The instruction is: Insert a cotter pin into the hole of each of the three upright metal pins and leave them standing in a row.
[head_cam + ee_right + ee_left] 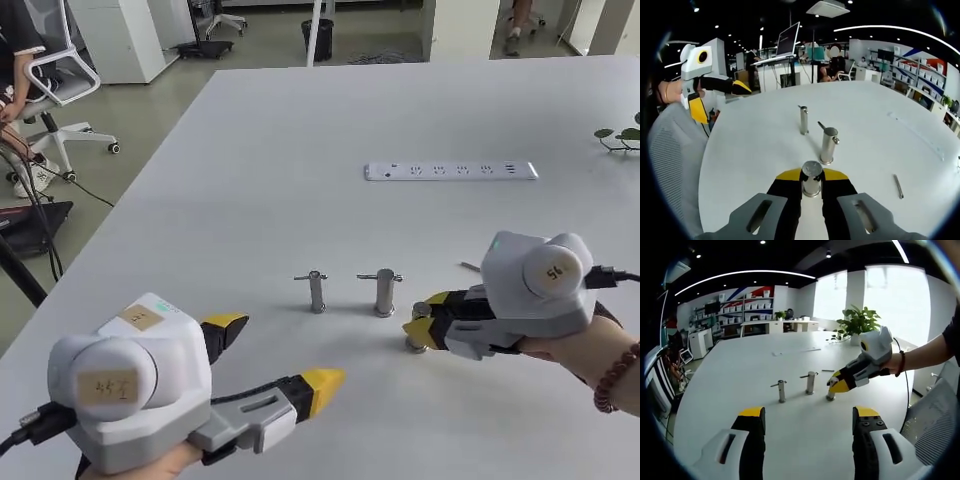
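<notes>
Third metal pin point(811, 176) upright at right end of row, no cotter through it, right gripper point(422, 318) jaws closed on its sides. Left metal pin point(317, 290) and middle metal pin point(385, 291) already carry cotters. Loose cotter pin point(468, 266) flat on bench point(300, 150), just beyond right gripper toward far edge, long axis roughly parallel to row. Left gripper point(275, 352) wide open, empty, near front edge, well apart from cotter, row between. Judgement: right gripper nearer but occupied, so pickup falls to left, reaching across row.

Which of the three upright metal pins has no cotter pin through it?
The metal pin gripped in the right tongs; the other two pins carry cotter pins.
</notes>
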Demonstrator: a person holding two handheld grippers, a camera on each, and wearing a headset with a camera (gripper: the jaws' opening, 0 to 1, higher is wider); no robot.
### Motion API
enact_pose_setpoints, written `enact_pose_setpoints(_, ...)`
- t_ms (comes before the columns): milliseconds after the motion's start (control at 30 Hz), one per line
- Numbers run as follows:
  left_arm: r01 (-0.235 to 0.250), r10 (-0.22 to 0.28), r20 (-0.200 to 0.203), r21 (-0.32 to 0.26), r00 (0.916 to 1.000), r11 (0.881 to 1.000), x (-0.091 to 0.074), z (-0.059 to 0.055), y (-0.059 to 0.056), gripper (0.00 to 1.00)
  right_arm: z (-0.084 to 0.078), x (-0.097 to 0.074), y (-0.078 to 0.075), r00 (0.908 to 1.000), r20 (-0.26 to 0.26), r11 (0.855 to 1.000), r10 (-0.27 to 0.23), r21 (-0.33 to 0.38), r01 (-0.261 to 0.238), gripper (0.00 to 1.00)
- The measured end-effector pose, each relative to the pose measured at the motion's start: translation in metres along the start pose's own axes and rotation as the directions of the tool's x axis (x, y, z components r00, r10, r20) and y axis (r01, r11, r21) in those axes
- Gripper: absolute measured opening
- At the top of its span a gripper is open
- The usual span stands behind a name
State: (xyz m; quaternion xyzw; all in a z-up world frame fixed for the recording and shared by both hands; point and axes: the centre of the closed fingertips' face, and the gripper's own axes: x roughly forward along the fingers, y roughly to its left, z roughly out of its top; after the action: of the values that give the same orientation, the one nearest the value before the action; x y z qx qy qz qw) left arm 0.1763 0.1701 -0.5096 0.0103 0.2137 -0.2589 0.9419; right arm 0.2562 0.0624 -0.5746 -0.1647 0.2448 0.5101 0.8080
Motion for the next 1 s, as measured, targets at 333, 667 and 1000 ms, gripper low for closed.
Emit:
enact_pose_setpoints(333,0.007,-0.008,-0.013,-0.004,0.9999,1.0,-0.001,-0.005,-0.001,0.7,-0.005,0.003,0.005,0.9998,0.019,0.999,0.012,0.031,-0.012,0.17)
enact_pose_setpoints(667,-0.003,0.003,-0.005,-0.015,1.0,1.0,-0.001,-0.004,0.002,0.71,0.01,-0.008,0.01,0.9973,0.066,0.997,0.033,0.067,-0.037,0.24)
enact_pose_setpoints(1000,-0.006,0.007,0.009,-0.032,0.9999,0.999,-0.003,-0.001,0.002,0.71,0.018,-0.03,0.008,0.9954,0.073,0.995,0.061,0.068,-0.066,0.27)
